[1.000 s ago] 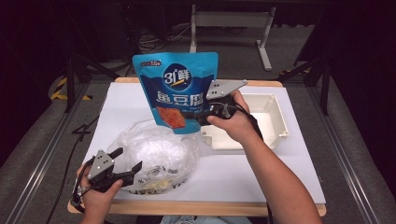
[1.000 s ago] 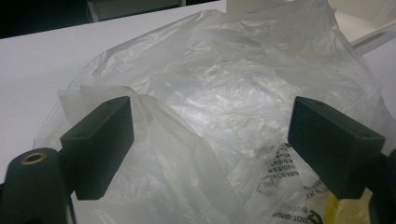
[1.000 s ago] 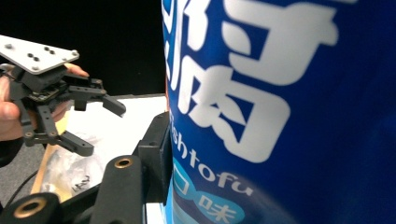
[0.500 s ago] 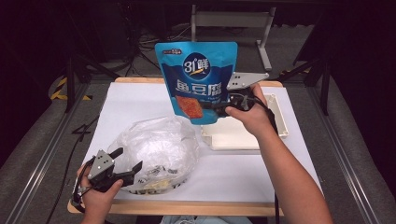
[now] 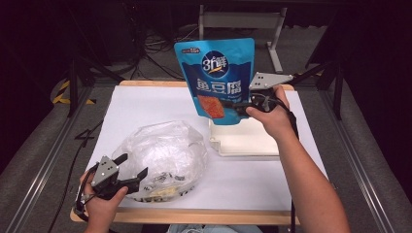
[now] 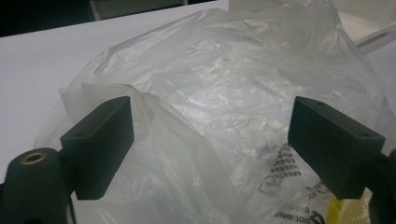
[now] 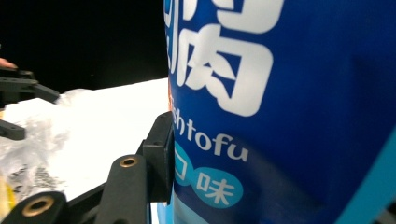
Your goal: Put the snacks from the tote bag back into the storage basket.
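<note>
Our right gripper [image 5: 241,108] has its jaws clamped on the lower right edge of the blue snack pouch [image 5: 217,77], which hangs upright in the air above the far half of the tabletop [image 5: 145,104], over the near-left corner of the white tray [image 5: 248,143]. Our left gripper [image 5: 127,170] rests at the near left with its jaws spread wide, one on either side of a fold of the clear plastic bag [image 5: 165,150] but closed on nothing; the bag lies crumpled on the tabletop, just beside the tray. We judge the step in hand to be carrying the pouch to the bag. To do it well, we would first pinch the bag's loose fold and lift it so that a mouth opens, then bring the pouch down bottom edge first, keeping the grip firm since the pouch is held by one edge and may swing. Open room lies across the far left of the tabletop; the tray's raised rim and the near edge of the tabletop beside the left gripper are the borders to mind.
</note>
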`<state>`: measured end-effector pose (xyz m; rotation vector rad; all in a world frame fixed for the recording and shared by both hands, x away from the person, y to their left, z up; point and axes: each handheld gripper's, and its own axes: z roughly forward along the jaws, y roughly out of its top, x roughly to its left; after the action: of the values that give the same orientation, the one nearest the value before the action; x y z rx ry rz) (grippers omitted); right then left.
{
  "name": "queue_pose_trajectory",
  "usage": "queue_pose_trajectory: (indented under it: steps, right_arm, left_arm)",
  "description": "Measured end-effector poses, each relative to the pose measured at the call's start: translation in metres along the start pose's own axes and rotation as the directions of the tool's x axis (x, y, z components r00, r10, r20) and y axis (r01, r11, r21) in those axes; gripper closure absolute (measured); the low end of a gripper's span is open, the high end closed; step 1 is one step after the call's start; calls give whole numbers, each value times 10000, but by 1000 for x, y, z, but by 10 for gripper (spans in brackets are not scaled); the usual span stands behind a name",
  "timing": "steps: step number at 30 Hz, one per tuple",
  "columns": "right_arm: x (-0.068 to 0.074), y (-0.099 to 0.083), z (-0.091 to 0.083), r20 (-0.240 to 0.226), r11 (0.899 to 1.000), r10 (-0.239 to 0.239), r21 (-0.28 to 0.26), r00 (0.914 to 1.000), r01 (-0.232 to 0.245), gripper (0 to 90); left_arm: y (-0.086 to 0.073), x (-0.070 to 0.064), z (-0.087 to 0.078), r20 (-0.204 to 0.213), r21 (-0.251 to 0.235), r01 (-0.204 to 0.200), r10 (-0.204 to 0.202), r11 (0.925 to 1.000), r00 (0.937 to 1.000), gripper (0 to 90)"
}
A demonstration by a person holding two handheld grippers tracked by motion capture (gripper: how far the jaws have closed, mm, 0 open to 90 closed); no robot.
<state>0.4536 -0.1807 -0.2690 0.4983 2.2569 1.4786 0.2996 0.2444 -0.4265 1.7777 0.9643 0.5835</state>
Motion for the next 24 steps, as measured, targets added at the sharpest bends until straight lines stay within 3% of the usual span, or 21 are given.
queue_pose_trajectory:
  steps: [11, 24]
  right_arm:
    - [-31, -20, -16, 733, 9978, 658, -134, 9951, -650, 523]
    - [-49, -40, -19, 1338, 9957, 919, 23, 9867, -931, 522]
  left_arm:
    - [0, 0, 1, -26, 17, 10, -10, 10000, 10000, 154]
    - [-1, 0, 1, -61, 44, -11, 11, 10000, 10000, 153]
